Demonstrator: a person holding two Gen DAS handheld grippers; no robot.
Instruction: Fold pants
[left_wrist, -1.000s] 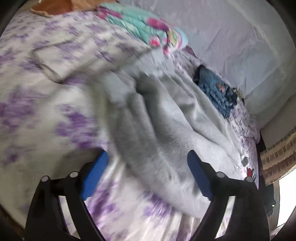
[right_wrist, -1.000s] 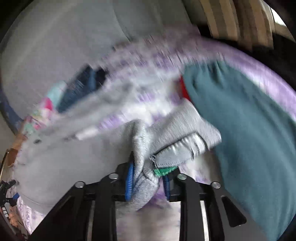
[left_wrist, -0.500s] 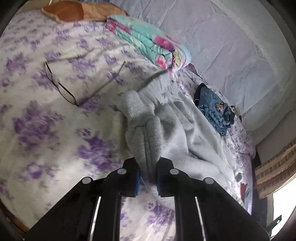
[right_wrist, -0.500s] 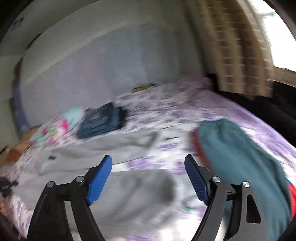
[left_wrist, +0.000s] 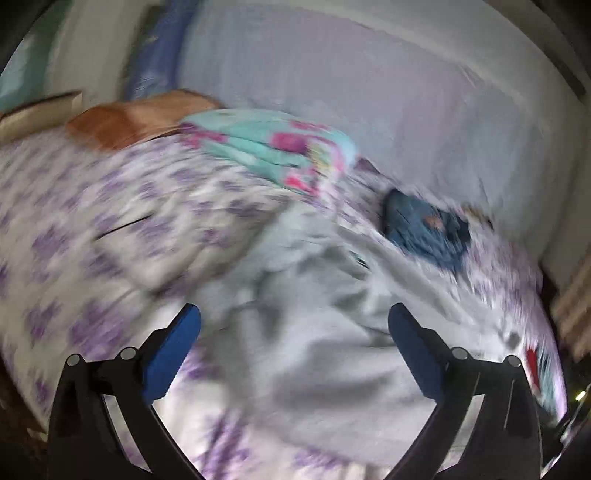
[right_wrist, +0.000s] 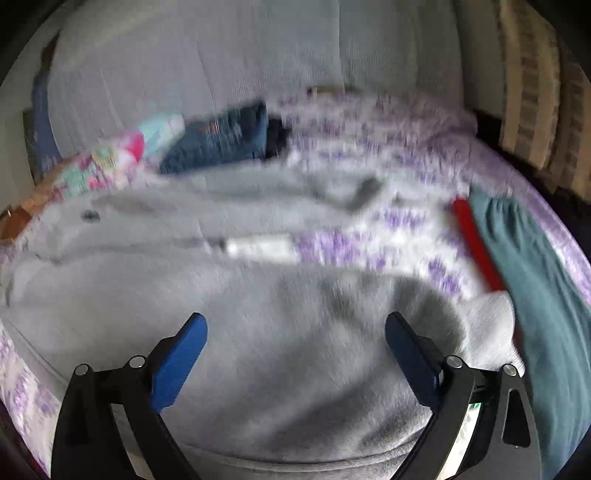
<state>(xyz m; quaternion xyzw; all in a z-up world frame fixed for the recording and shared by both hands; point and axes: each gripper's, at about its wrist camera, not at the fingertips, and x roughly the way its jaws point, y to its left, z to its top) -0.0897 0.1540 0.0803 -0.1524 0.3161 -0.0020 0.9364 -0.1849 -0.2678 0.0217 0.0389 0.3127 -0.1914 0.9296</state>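
Note:
The grey fleece pants (left_wrist: 317, 332) lie rumpled on a bed with a white and purple flowered sheet (left_wrist: 92, 229). In the right wrist view the pants (right_wrist: 258, 332) spread wide across the bed, a leg reaching back right. My left gripper (left_wrist: 293, 325) is open and empty, just above the pants. My right gripper (right_wrist: 295, 332) is open and empty, over the near part of the pants. Both views are blurred by motion.
A folded teal and pink blanket (left_wrist: 273, 147), an orange pillow (left_wrist: 122, 122) and folded blue jeans (left_wrist: 424, 232) lie at the back by the wall. A teal garment with a red edge (right_wrist: 535, 277) lies at the right. Curtains (right_wrist: 535, 92) hang at the far right.
My left gripper was shut on a fold of the pants half a second ago and has let go and opened. My right gripper let go earlier and stays open. Both have shifted over the pants.

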